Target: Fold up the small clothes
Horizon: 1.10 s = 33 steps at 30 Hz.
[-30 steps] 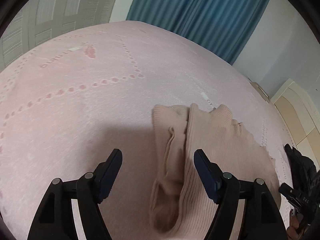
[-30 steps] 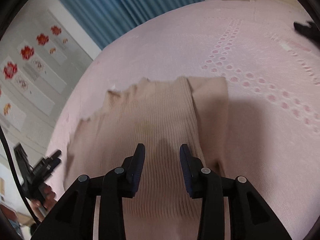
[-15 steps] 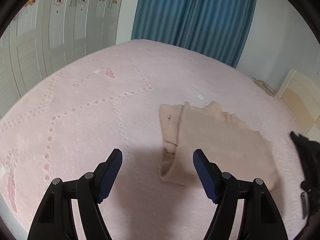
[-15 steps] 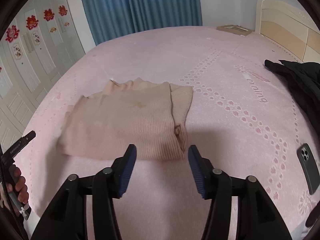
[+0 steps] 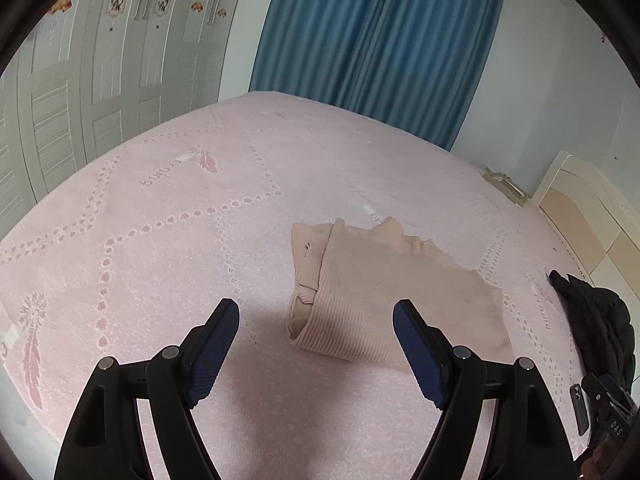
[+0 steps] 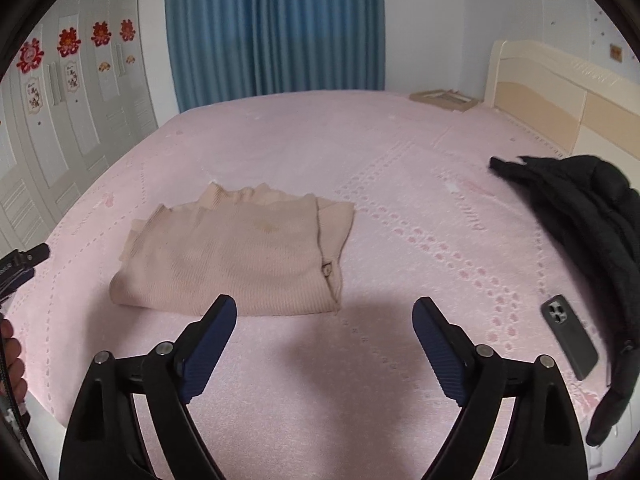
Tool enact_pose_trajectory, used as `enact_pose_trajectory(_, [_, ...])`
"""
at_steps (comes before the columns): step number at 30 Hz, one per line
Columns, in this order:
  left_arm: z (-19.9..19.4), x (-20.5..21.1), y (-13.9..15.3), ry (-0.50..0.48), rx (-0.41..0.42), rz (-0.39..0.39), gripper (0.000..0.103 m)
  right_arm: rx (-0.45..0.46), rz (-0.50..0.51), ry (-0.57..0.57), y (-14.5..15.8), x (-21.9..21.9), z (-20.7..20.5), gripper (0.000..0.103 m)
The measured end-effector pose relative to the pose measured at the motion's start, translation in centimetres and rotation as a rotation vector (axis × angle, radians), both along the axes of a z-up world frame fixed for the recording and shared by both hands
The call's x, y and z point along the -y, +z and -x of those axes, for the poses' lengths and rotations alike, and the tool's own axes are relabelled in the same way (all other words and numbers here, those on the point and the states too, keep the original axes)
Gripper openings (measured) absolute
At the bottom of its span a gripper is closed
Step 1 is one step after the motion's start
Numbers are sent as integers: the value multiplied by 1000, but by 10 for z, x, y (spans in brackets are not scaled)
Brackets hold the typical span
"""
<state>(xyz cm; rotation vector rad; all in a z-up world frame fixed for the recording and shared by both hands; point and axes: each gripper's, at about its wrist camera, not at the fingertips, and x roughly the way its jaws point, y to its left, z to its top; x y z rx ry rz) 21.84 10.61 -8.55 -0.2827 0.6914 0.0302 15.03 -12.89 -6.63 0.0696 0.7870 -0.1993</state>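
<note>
Left wrist view: a pink bedspread (image 5: 168,248) with dotted lines and feather motifs fills most of the field, backed by blue curtains (image 5: 380,40) and pale wardrobe doors (image 5: 80,92) bearing red paper cut-outs. Right wrist view: a cream headboard (image 6: 560,96) bounds the same bedspread (image 6: 280,136) at far right, and a black jacket (image 6: 592,224) lies heaped below it, near the bed's right edge. A beige ribbed sweater (image 5: 384,292), the garment being folded, lies flat on the bedspread as a compact rectangle, with one sleeve tucked along its side; the right wrist view shows this sweater (image 6: 240,252) left of centre, well apart from the jacket. Left gripper (image 5: 316,344) hangs above the sweater's near edge, jaws released and widening, with nothing pinched between the pads. Right gripper (image 6: 324,344) hangs over bare bedspread just beside the sweater's near right corner, jaws likewise spreading and empty. A dark phone (image 6: 570,336) rests face down near the jacket.
</note>
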Motion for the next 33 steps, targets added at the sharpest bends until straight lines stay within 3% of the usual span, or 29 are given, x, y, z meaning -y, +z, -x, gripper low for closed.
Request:
enact_pose_trajectory(3, [8, -1, 5, -1, 17, -17, 79, 5, 12, -26, 5, -1, 5, 90])
enact_pose_trajectory(9, [22, -8, 5, -23, 45, -22, 80, 25, -69, -47, 5, 7, 14, 90])
enact_pose_trajectory(14, [26, -21, -7, -19, 36, 13, 80, -2, -76, -38, -5, 11, 15, 89])
enact_pose_trajectory(21, [17, -33, -46, -31, -27, 104, 78, -19, -224, 56, -39, 15, 9, 89])
enact_pose_trajectory(27, [-6, -28, -99, -102, -142, 177, 76, -72, -121, 30, -76, 9, -15, 71])
enact_pose_trajectory(29, [-14, -25, -115, -100, -161, 198, 66, -101, -103, 28, -90, 9, -25, 65])
enact_pose_trajectory(33, [-32, -21, -140, -133, -201, 305, 66, -106, -111, 7, -111, 15, -43, 61])
